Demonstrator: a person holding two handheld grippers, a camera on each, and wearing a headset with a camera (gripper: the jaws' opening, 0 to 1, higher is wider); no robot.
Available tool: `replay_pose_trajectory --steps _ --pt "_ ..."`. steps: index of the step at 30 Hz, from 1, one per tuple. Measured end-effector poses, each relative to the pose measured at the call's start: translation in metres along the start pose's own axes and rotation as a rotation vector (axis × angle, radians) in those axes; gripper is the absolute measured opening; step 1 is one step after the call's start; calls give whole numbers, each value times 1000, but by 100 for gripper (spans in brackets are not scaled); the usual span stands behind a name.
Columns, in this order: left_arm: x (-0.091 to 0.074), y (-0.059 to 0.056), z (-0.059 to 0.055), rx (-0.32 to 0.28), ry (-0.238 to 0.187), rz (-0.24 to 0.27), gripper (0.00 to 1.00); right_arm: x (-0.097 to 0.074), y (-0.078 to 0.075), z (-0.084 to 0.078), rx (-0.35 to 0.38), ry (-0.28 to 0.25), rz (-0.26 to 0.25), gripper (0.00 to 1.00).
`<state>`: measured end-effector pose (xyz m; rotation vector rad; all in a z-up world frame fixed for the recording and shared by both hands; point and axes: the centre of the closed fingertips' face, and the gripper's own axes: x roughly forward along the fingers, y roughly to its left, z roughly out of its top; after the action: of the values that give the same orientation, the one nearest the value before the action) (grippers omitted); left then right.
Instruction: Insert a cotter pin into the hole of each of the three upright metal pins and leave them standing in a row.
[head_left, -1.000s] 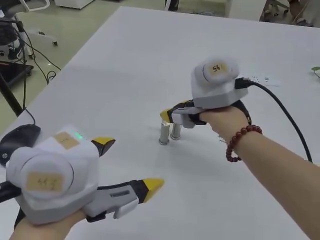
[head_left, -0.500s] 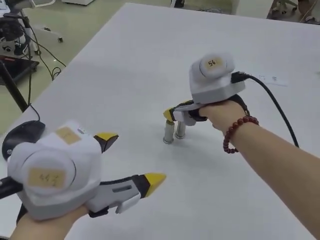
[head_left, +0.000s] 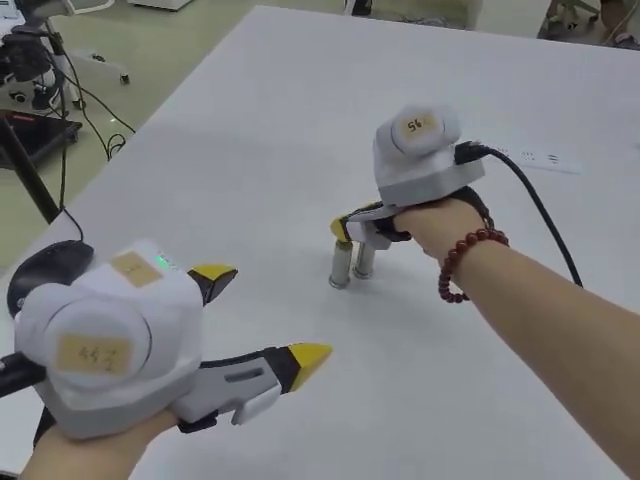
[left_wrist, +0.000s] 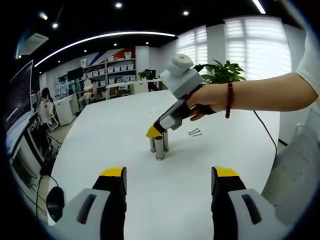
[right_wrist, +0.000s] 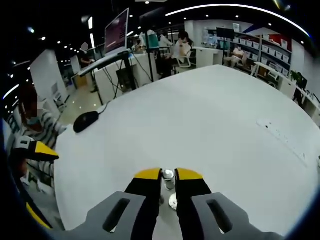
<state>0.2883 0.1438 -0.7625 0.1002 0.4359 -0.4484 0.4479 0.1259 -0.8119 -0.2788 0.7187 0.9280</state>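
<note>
Since half a second ago little has changed beyond a slight shift of our head camera: the right gripper (head_left: 342, 228) still hovers just over the metal pins (head_left: 341, 268), and the left gripper (head_left: 262, 315) stays low at the near left of the table (head_left: 270, 120), well apart from them. The left jaws stand wide open. In the right gripper view the right jaws are drawn narrow with a slim gap, the top of one pin showing in that gap; we cannot tell whether they pinch anything. The pins stand upright, touching or nearly so, in a tight cluster at mid-table; the left gripper view shows them (left_wrist: 159, 147) under the yellow tip of the right gripper (left_wrist: 154, 131). A few cotter pins (left_wrist: 195, 132) lie flat on the table beyond them, near the right hand. A mouse (head_left: 40, 270) sits at the left table edge and a power strip (head_left: 535, 157) lies far right; the gripper's black cable (head_left: 530, 200) trails towards it.
</note>
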Motion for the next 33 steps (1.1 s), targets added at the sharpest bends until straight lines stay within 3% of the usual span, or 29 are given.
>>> replay_pose_trajectory --steps 15,23,33 --pt "2 1 -1 -1 7 2 67 -4 2 0 -60 7 -19 9" --pt "4 2 -2 -3 10 -1 67 -10 -2 2 -6 -5 -37 8" --pt "5 0 0 0 8 -8 67 -16 -25 5 41 1 -89 8"
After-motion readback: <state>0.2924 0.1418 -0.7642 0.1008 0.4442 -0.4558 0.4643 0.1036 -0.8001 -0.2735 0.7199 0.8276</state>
